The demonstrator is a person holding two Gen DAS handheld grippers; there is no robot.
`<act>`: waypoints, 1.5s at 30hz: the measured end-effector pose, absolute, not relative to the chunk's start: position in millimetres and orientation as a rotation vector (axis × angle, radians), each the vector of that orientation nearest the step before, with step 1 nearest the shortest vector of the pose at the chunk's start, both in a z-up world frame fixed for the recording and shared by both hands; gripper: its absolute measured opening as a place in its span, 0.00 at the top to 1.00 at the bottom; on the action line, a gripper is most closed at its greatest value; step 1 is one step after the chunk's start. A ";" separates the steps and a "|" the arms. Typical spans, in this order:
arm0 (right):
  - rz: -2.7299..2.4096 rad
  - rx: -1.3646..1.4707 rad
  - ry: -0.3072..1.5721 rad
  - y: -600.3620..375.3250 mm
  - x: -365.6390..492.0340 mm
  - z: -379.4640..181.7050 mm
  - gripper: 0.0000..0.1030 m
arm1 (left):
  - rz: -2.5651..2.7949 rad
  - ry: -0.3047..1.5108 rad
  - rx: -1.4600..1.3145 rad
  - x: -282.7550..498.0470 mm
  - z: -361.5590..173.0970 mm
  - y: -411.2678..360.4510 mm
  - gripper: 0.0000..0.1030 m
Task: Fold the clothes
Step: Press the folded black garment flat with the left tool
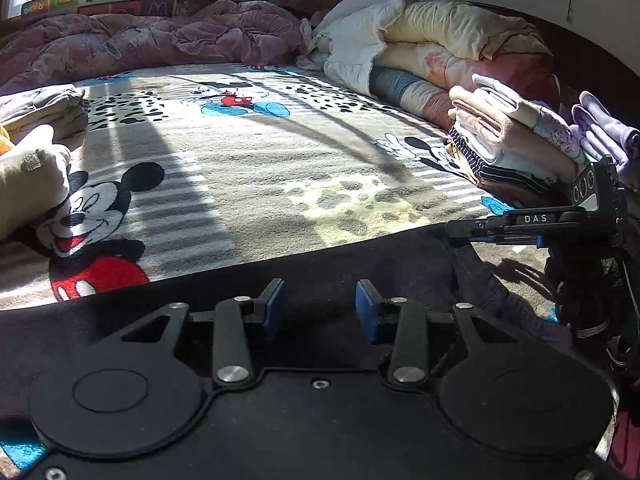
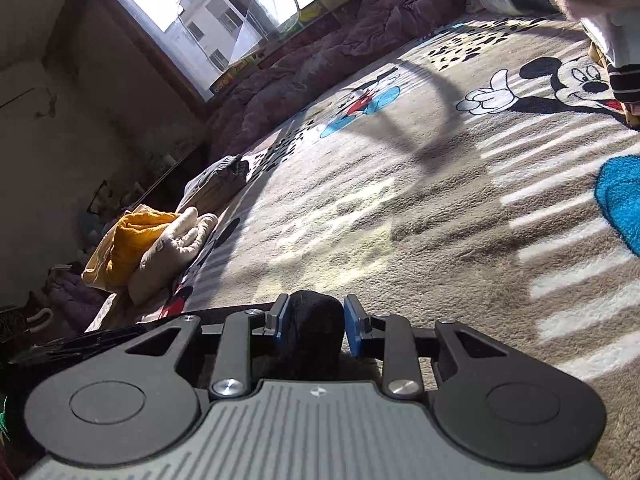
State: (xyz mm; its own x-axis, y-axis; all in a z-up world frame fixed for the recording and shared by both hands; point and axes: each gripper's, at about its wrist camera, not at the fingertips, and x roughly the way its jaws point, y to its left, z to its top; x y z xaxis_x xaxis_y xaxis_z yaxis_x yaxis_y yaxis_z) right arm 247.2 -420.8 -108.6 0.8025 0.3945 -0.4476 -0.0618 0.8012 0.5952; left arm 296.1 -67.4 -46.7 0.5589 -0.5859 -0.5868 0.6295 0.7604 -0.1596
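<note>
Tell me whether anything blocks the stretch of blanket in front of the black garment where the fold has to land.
Nothing visible does. The black garment lies under the left hand-held gripper, whose jaws stand open, and is pinched in the right hand-held gripper. The Mickey blanket ahead is bare; the folded stack sits off to the right.

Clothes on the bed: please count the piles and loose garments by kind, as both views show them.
Black garment being folded: 1
Tall stack of folded clothes at the right: 1
Small grey folded pile at the left: 1
Heap of orange and cream clothes: 1
Total: 4
</note>
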 end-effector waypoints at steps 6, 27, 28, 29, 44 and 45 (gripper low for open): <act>0.160 0.666 0.595 -439.1 244.2 -112.6 0.85 | -0.719 0.707 0.127 293.8 -64.3 -98.8 0.63; 0.102 0.474 0.643 -394.4 176.7 -99.9 0.95 | -0.631 0.653 -0.229 299.1 -52.2 -57.8 0.37; 0.078 0.486 0.643 -399.0 176.2 -101.8 0.95 | -0.637 0.643 -0.204 297.0 -50.5 -59.9 0.37; 0.066 0.514 0.631 -404.1 174.3 -102.0 0.95 | -0.643 0.633 -0.174 294.6 -48.6 -62.4 0.37; 0.228 0.066 0.671 -338.7 187.3 -90.6 1.00 | -0.612 0.679 0.112 290.3 -58.3 -80.0 0.50; 0.225 0.062 0.656 -338.9 184.1 -87.4 0.94 | -0.600 0.663 0.089 291.5 -52.1 -71.0 0.50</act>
